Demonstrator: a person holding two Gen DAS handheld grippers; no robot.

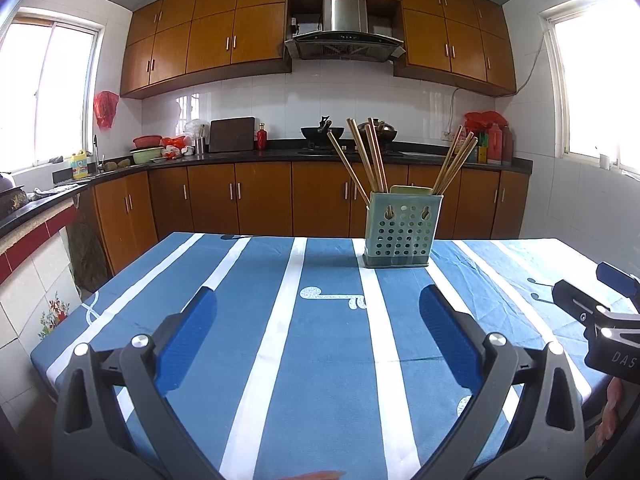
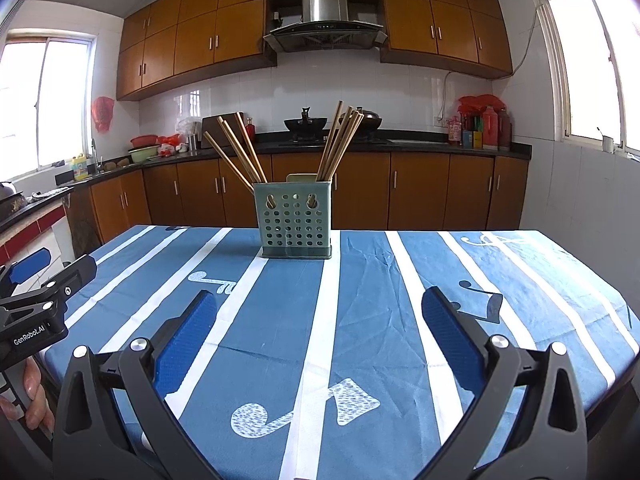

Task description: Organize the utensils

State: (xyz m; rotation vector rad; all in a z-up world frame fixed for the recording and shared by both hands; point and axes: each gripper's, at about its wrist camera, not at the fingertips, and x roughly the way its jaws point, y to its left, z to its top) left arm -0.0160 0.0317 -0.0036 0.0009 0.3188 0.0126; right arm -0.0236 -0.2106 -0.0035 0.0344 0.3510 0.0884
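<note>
Both sets of jaws spread wide, gripping nothing: left gripper and right gripper hovering low over the table with its blue striped cloth. Further ahead, beyond the open jaws, a green holder upright near the far edge, chopsticks fanned out in two bunches. Kitchen counter way behind.

One holder holds nine chopsticks (four left, five right).
</note>
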